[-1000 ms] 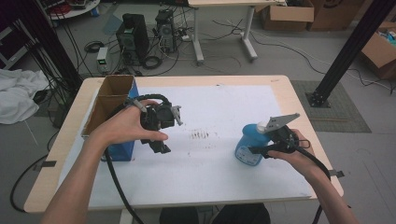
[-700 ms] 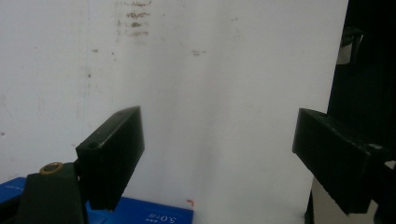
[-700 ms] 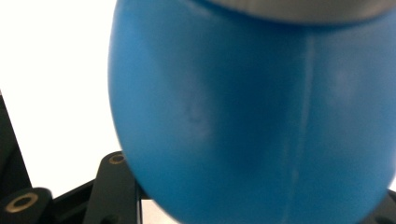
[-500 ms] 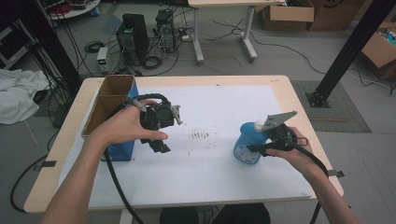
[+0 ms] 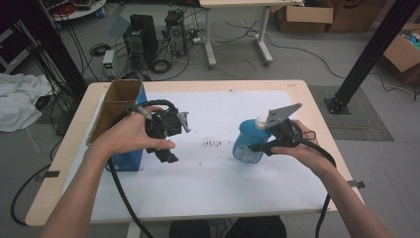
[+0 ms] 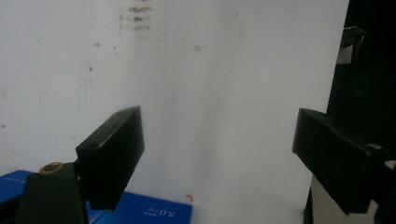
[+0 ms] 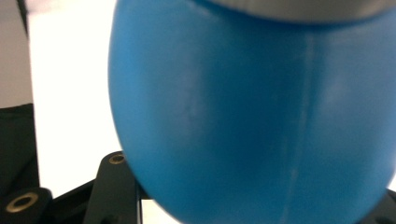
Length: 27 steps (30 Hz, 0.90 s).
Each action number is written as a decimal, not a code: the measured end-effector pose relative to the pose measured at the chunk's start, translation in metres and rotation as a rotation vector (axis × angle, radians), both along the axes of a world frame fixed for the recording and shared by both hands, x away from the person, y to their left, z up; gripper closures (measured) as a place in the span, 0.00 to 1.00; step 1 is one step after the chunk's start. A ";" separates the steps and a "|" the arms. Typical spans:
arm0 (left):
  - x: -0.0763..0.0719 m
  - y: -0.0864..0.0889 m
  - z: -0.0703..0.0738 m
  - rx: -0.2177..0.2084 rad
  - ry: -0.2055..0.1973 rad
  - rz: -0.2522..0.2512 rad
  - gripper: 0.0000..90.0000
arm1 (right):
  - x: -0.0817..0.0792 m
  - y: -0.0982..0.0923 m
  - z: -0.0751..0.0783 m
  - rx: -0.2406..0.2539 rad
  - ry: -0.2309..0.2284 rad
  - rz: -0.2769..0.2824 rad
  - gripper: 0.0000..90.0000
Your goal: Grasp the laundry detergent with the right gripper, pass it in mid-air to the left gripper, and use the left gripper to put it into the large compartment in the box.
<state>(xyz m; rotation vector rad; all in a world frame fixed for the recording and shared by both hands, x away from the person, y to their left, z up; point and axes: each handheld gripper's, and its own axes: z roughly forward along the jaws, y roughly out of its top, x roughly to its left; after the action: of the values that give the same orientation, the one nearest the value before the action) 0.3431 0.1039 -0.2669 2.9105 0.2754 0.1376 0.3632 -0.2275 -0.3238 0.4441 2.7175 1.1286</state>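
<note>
The left hand-held gripper [image 5: 168, 144] is held above the desk, just beside the blue box [image 5: 126, 157]. Its two black block-shaped jaws stand wide apart in the left gripper view, released, with nothing between them but the white sheet [image 6: 224, 93] below. A corner of the blue box [image 6: 154, 211] shows beneath the left jaw.

The right hand-held gripper [image 5: 257, 147] is at the blue bottle [image 5: 246, 144], which stands on the white sheet at the right half of the desk. In the right gripper view the bottle [image 7: 261, 121] sits hard against the gripper body; the jaw tips are hidden, so whether they clamp it cannot be told. The bottle is rounded, smooth, glossy plastic, with a pale cap at the top.

The box is open-topped, with brown cardboard inside and blue outer walls. The white sheet [image 5: 218, 173] covers most of the light wooden desk [image 5: 317, 119] and carries a patch of dark smudges [image 5: 213, 144] at its centre.

Beyond the desk, the grey floor holds computer towers [image 5: 143, 37], tangled cables, a second table and cardboard boxes [image 5: 307, 15].
</note>
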 end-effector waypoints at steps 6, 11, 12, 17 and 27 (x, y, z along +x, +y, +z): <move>-0.001 0.004 0.002 -0.005 -0.002 0.007 0.19 | 0.002 0.016 0.011 0.001 -0.006 0.062 0.51; -0.001 0.003 0.008 -0.017 -0.005 0.003 0.19 | 0.002 0.028 0.021 0.003 -0.010 0.107 0.51; -0.001 0.003 0.010 -0.022 -0.006 0.002 0.19 | 0.001 0.030 0.023 0.002 -0.014 0.115 0.51; 0.000 0.000 0.017 -0.037 -0.010 -0.001 0.19 | 0.001 0.038 0.028 -0.001 -0.015 0.135 0.51; 0.004 -0.009 0.047 -0.088 -0.034 -0.028 0.19 | -0.002 0.053 0.038 -0.010 -0.018 0.179 0.51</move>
<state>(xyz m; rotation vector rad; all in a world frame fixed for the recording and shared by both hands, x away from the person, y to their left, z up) 0.3472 0.0945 -0.2201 2.8205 0.2288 0.1665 0.3615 -0.1745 -0.2856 0.1904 2.7912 1.1531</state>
